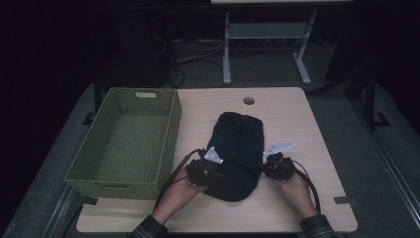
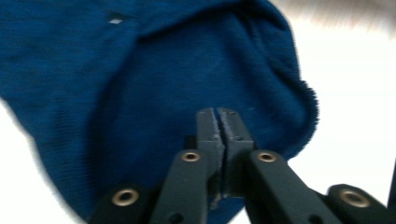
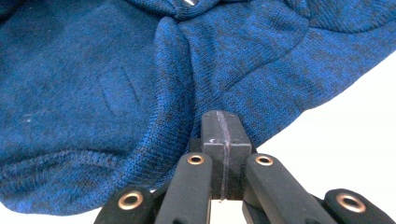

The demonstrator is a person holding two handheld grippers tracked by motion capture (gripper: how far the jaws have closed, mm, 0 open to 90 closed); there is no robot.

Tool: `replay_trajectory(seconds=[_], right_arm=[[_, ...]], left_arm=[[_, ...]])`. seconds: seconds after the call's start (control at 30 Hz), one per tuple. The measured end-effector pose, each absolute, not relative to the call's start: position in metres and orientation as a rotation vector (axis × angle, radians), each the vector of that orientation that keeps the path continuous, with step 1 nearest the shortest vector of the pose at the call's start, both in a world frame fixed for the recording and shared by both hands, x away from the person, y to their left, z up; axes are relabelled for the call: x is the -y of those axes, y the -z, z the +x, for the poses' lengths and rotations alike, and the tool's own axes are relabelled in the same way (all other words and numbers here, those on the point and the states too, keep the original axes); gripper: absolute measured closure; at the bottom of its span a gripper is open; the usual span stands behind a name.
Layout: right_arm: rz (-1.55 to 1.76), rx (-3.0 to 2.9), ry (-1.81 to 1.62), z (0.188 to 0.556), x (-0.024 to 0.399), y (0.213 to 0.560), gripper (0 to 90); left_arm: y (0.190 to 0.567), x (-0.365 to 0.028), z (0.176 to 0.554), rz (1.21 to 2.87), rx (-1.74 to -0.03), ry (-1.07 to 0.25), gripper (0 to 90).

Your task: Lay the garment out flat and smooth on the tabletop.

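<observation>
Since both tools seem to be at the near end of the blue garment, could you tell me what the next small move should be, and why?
Probably lift both tools together and carry the near end toward the far end for a fold. The left tool and right tool are shut, apparently each pinching the knit garment, which lies flat on the table beside the green basket, still too spread out to fit in it neatly.

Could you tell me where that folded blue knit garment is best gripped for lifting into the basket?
Probably at the near corners of the blue knit garment, one from each side: it lies as a flat bundle, its edges thin. The left hand-held gripper and right hand-held gripper are there, jaws shut.
</observation>
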State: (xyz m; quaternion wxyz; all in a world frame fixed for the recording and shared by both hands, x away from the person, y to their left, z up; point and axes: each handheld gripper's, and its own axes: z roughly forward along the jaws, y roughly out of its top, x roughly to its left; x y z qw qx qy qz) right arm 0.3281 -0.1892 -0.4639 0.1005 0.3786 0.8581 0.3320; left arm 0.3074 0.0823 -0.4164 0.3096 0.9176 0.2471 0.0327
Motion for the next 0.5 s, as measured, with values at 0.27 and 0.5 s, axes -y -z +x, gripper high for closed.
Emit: replay_trajectory(seconds=[0.27, 0.5], right_arm=[[1.127, -2.552, -0.971, 0.321, 0.211, 0.463, 90.0], [1.139, -2.556, -0.977, 0.312, 0.224, 0.463, 90.0]], left_arm=[[0.409, -0.084, 0.324, 2.38, -0.711, -0.162, 90.0], [0.423, -0.075, 0.348, 2.392, -0.759, -0.2, 90.0]])
